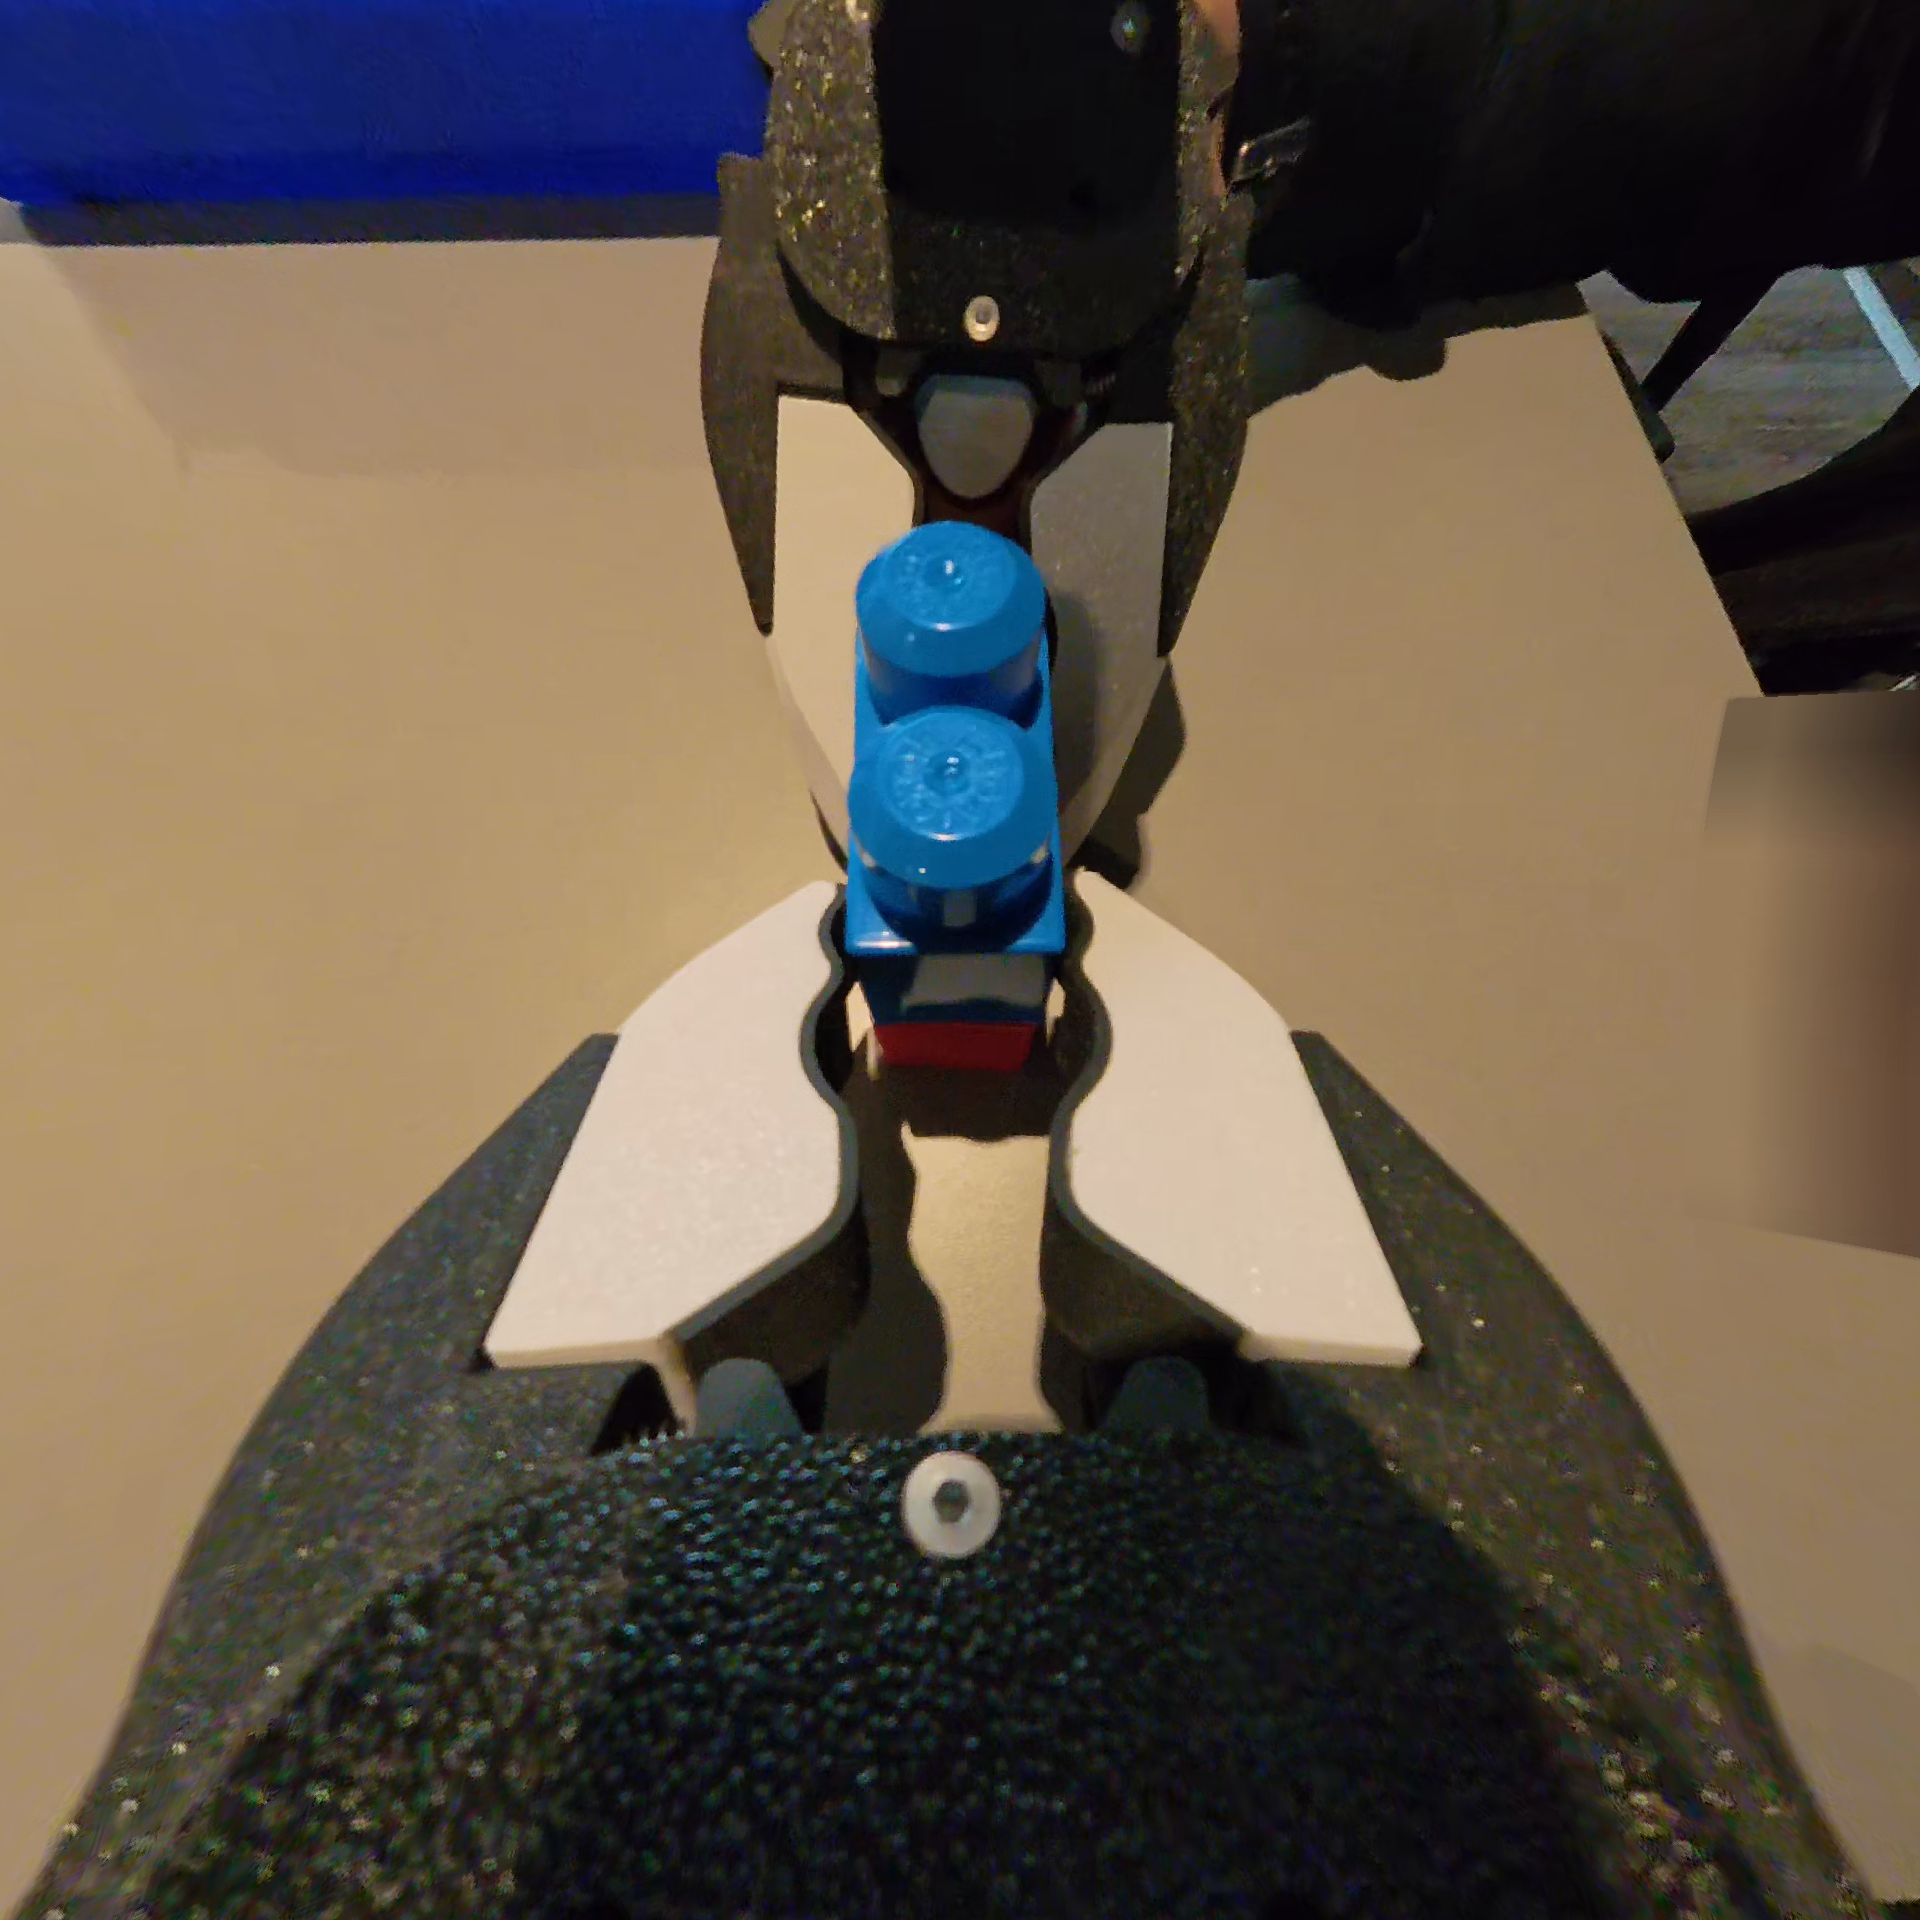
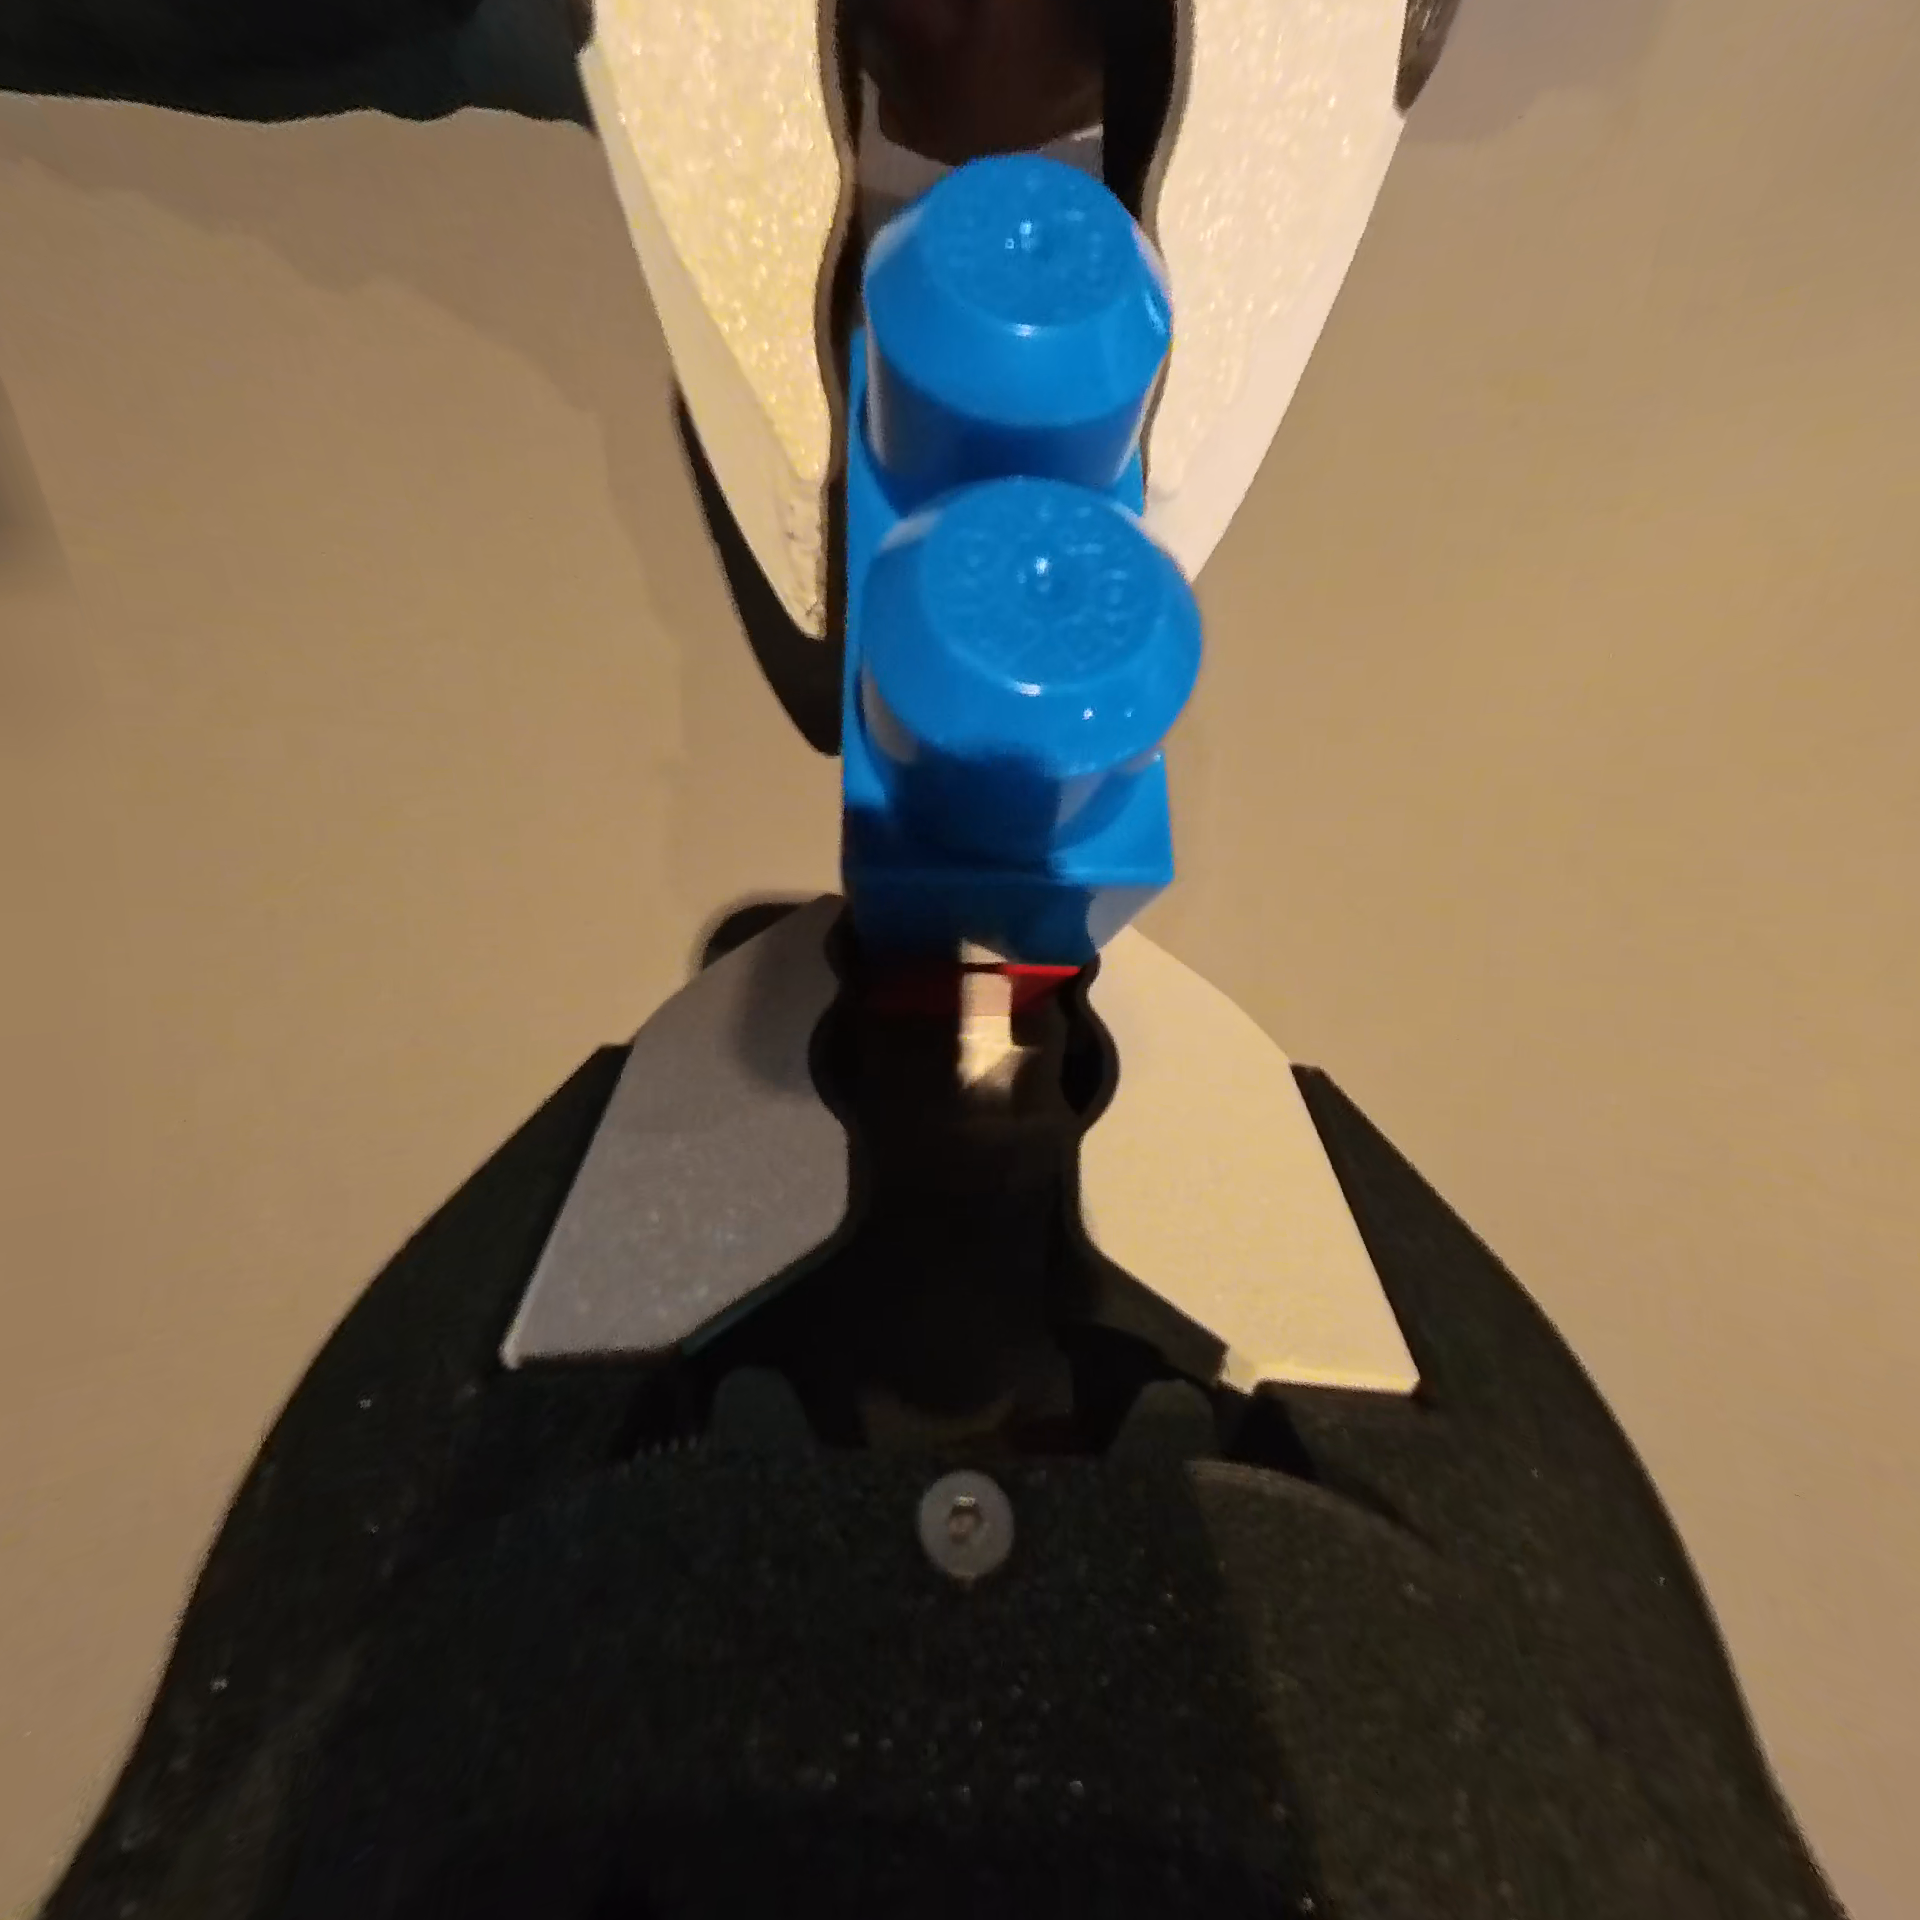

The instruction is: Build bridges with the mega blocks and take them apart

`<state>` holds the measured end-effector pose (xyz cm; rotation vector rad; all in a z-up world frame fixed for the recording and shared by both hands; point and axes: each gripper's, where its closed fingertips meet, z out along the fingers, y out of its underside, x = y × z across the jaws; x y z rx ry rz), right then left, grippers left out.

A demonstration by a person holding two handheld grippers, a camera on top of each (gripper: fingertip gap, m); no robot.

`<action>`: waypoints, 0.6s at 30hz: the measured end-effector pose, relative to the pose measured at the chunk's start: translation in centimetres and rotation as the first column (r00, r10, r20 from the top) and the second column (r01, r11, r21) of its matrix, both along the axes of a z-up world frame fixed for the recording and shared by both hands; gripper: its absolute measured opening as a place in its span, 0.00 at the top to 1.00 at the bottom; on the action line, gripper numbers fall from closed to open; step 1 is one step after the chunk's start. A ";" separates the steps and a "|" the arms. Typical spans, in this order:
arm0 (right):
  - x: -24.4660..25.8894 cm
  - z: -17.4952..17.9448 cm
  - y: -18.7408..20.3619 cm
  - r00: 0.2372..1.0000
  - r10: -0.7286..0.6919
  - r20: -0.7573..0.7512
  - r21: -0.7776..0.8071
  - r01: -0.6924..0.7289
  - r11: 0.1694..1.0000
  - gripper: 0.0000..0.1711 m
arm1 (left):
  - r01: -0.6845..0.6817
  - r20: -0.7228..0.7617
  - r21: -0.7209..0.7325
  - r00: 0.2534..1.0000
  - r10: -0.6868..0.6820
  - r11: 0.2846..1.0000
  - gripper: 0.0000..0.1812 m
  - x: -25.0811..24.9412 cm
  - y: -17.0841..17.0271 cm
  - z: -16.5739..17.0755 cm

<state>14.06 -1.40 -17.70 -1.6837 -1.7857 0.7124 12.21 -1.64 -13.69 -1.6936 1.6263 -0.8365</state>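
A blue two-stud mega block (image 1: pixel 951 790) sits on a red block (image 1: pixel 956 1044) on the beige table (image 1: pixel 364 727). My left gripper (image 1: pixel 956 935) is shut on the near end of the blue block, at the level of its body. My right gripper (image 1: pixel 956 821) faces it from the far side, its white fingers closed on the block's other end. In the right wrist view the blue block (image 2: pixel 1008 665) fills the centre. The right gripper (image 2: pixel 961 945) pinches its near end, where a sliver of the red block (image 2: pixel 1039 975) shows. The left gripper (image 2: pixel 997 592) clamps the far end.
A black-gloved hand and sleeve (image 1: pixel 1507 125) hold the right gripper at the top right. A blue band (image 1: pixel 364 94) runs behind the table's far edge. The table's right edge drops to dark floor and furniture legs (image 1: pixel 1818 468). My hands' fingertips stand some 5 centimeters from each other.
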 end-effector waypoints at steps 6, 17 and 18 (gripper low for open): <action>0.0 0.0 0.0 1.000 0.011 0.002 -0.007 -0.011 1.000 0.78 | 0.004 -0.002 0.009 1.000 -0.004 1.000 0.80 0.0 0.0 0.0; -0.2 -0.3 0.3 0.997 -0.071 0.017 0.037 0.071 0.997 0.76 | -0.017 -0.017 0.004 1.000 0.017 1.000 0.80 0.0 0.1 -0.1; -0.1 -0.3 0.3 0.997 -0.078 0.016 0.047 0.077 0.996 0.74 | -0.022 -0.021 0.004 1.000 0.022 1.000 0.80 0.0 0.1 -0.1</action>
